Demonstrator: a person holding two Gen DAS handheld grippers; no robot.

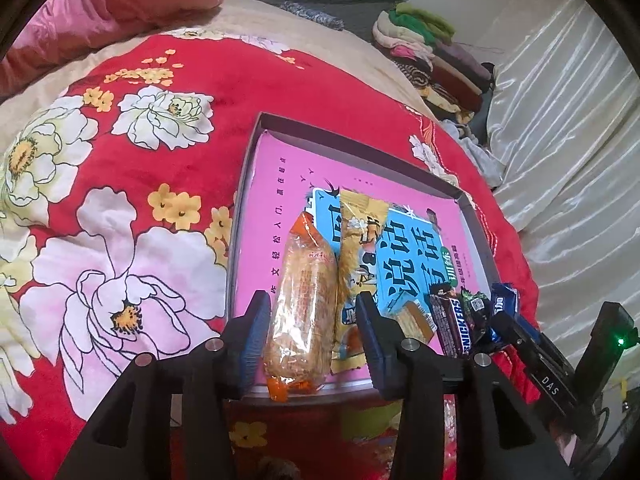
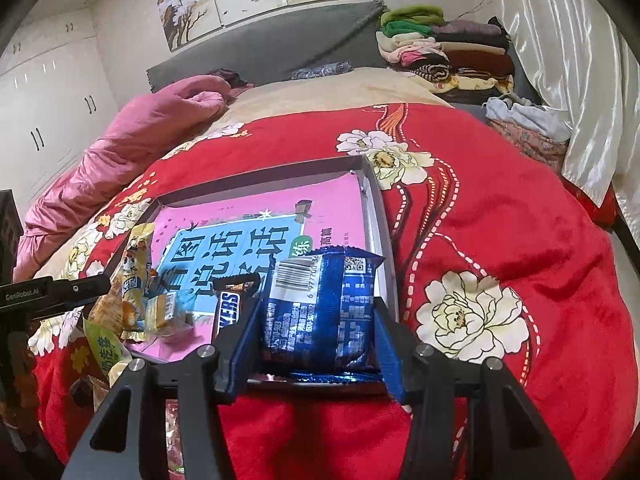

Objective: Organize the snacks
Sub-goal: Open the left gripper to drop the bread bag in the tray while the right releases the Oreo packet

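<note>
A shallow grey box point(image 1: 360, 152) with a pink and blue book inside lies on the red flowered blanket; it also shows in the right wrist view point(image 2: 376, 216). My left gripper point(image 1: 312, 320) is open around an orange-ended bread pack point(image 1: 300, 304) lying in the box. A yellow snack pack point(image 1: 352, 248), a small cake pack point(image 1: 412, 316) and a Snickers bar point(image 1: 452, 328) lie beside it. My right gripper point(image 2: 316, 340) holds a blue snack pack point(image 2: 320, 312) between its fingers at the box's near right corner.
A pink quilt point(image 2: 132, 136) lies at the far left. Folded clothes point(image 2: 444, 48) are stacked at the far right by a white curtain point(image 2: 568, 60). Loose snack packs point(image 2: 104, 352) lie on the blanket left of the box.
</note>
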